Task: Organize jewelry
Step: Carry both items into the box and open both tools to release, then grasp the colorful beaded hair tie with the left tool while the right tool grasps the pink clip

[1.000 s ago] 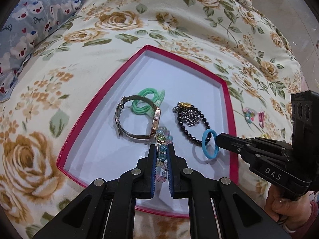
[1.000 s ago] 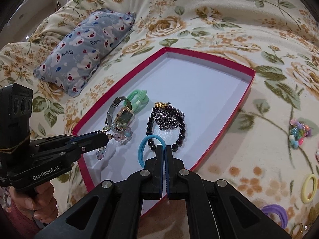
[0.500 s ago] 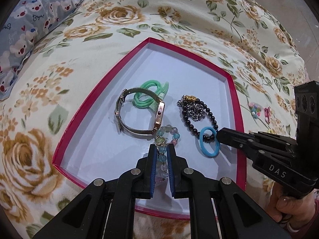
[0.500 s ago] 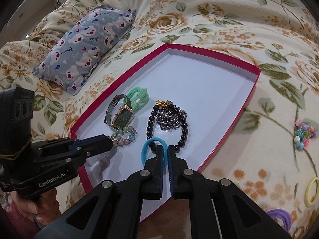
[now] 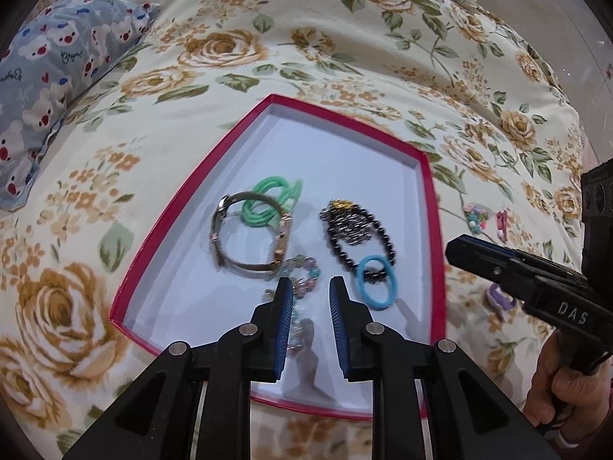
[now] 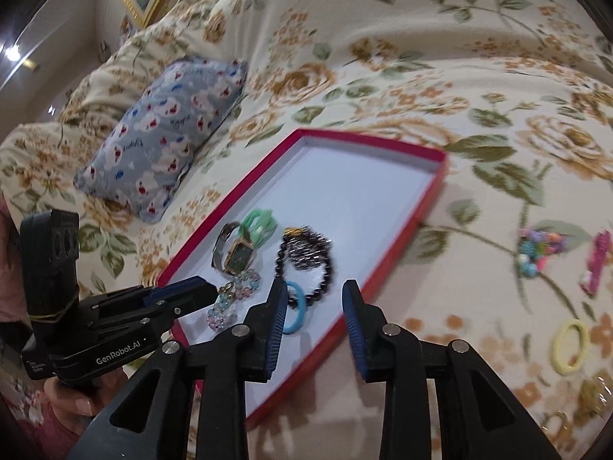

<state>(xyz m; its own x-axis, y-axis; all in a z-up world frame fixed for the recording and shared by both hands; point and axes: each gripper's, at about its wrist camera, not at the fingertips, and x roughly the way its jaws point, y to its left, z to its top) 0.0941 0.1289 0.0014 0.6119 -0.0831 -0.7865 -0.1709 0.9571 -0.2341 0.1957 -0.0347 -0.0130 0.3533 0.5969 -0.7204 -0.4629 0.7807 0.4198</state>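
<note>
Two grippers stand spread and empty over the red-rimmed tray (image 5: 435,226), whereas half a second ago each was pinched on a piece; both pieces now lie released, so two more items count as stowed.

Left wrist view: the left gripper (image 5: 308,289) has its jaws parted above the pastel bead bracelet (image 5: 304,270), which rests on the white floor near the tray's near edge, touching the watch (image 5: 251,239). The watch is a gold-cased loop on a mesh band, overlapping the green hair tie (image 5: 270,203). Toward the tray's right edge the black bead bracelet (image 5: 358,235) encircles a silver chain, with the blue hair tie (image 5: 377,281) lying across its near end. The right gripper (image 5: 456,247) has withdrawn beyond the right edge; its jaws cannot be judged here.

Right wrist view: the right gripper (image 6: 314,287) is opened wide, the blue hair tie visible between its fingers. On the floral bedspread (image 6: 421,76) outside the tray remain a beaded piece (image 6: 536,247), a pink clip (image 6: 595,258) and a yellow hair tie (image 6: 571,345), probably next.
</note>
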